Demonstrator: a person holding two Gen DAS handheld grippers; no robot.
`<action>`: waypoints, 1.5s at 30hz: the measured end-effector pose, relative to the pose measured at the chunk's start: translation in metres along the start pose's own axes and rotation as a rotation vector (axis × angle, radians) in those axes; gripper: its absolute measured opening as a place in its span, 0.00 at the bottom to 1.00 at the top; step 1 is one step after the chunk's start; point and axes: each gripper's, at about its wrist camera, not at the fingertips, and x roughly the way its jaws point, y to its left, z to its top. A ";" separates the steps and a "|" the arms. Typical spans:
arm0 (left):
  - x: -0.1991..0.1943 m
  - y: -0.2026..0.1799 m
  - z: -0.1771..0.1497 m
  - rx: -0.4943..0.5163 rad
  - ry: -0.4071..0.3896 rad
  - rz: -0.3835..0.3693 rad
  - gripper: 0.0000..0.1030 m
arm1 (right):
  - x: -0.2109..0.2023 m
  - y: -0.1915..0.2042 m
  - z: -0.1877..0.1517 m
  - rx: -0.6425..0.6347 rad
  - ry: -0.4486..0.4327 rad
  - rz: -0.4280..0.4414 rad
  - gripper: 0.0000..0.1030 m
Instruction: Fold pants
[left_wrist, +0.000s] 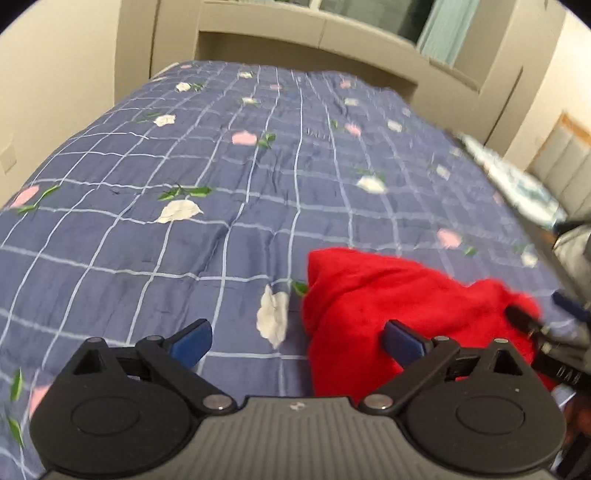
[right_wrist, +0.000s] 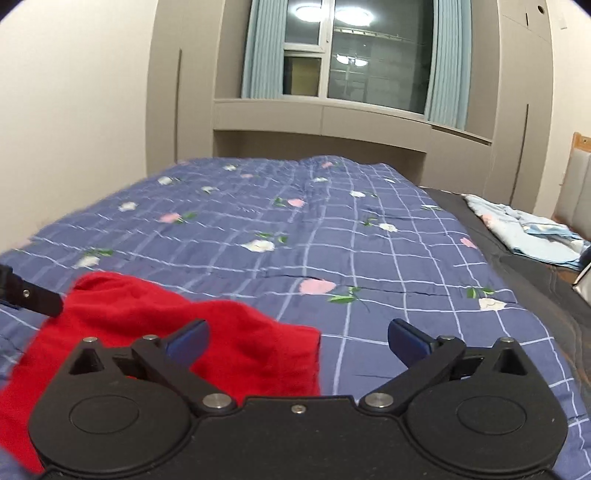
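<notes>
Both tools (left_wrist: 297, 341) (right_wrist: 297, 341) agape, empty; red pants (right_wrist: 155, 332) (bunched) of unclear axis.

A big bed (right_wrist: 524, 258) is covered by a blue quilt (right_wrist: 295, 229) with white lines and small pink and white flowers. At the far end, a window (right_wrist: 354, 55) is set in the wall, and round ceiling lights are mirrored in its dark glass. Pale blue curtains (right_wrist: 264, 48) are hung at both sides. Grey-beige cupboards (right_wrist: 177, 92) are built around the window. A plain cream wall (right_wrist: 74, 129) is seen on the left. A light blue cloth (right_wrist: 528, 236) is laid on the bed's right side.
</notes>
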 end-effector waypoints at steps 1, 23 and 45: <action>0.008 -0.001 -0.001 0.018 0.020 0.015 0.99 | 0.007 -0.001 -0.001 -0.002 0.010 -0.026 0.99; 0.003 -0.002 -0.024 -0.025 0.038 -0.019 0.99 | 0.027 -0.022 -0.028 0.140 0.111 -0.032 1.00; -0.029 -0.014 -0.070 -0.015 0.051 0.013 0.99 | -0.030 -0.025 -0.090 0.270 0.133 -0.040 1.00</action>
